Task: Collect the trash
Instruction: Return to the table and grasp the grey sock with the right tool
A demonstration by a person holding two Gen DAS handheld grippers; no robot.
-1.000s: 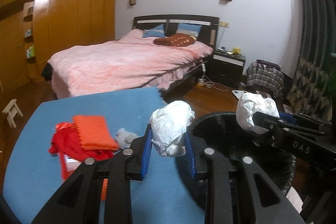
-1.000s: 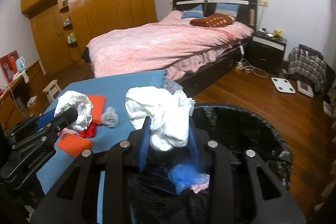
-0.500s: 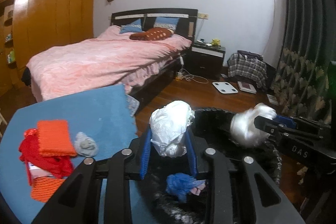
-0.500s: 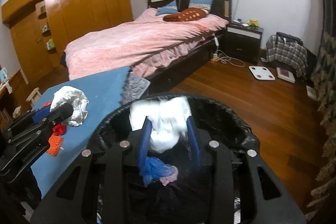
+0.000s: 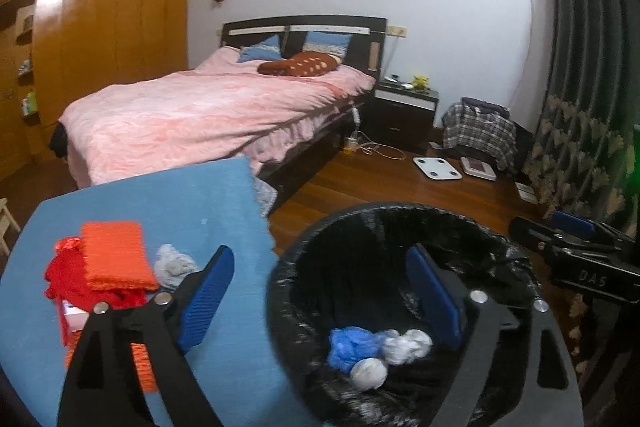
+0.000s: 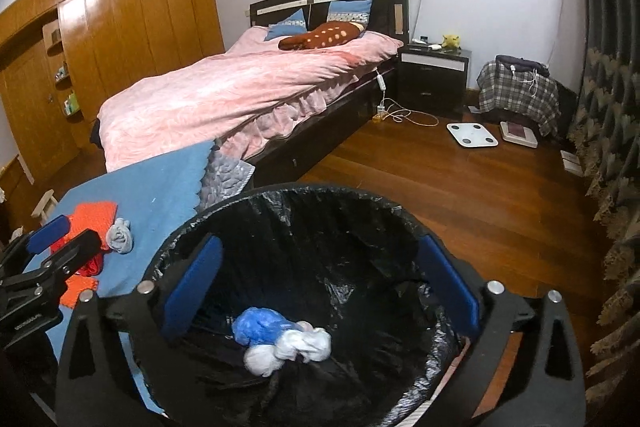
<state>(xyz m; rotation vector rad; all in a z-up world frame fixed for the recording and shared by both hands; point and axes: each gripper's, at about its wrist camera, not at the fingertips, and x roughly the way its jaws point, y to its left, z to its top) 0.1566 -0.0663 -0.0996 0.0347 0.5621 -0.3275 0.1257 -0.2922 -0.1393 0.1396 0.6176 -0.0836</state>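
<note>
Both grippers are hanging over the black-lined trash bin [image 6: 320, 211], each with its jaws spread wide and gripping nothing. The left gripper [image 5: 320, 291] is straddling the bin's near rim, one blue pad over the blue counter [image 5: 160, 203], the other over the bin. The right gripper [image 6: 320, 279] is sitting squarely above the opening. Three wads are lying together at the bottom of the bin: two white paper wads [image 6: 296, 347] and one blue wad [image 6: 256, 325]. On the counter, one grey crumpled wad [image 5: 174, 265] is resting just beside one orange cloth [image 5: 114, 253] and red fabric [image 5: 66, 281].
</note>
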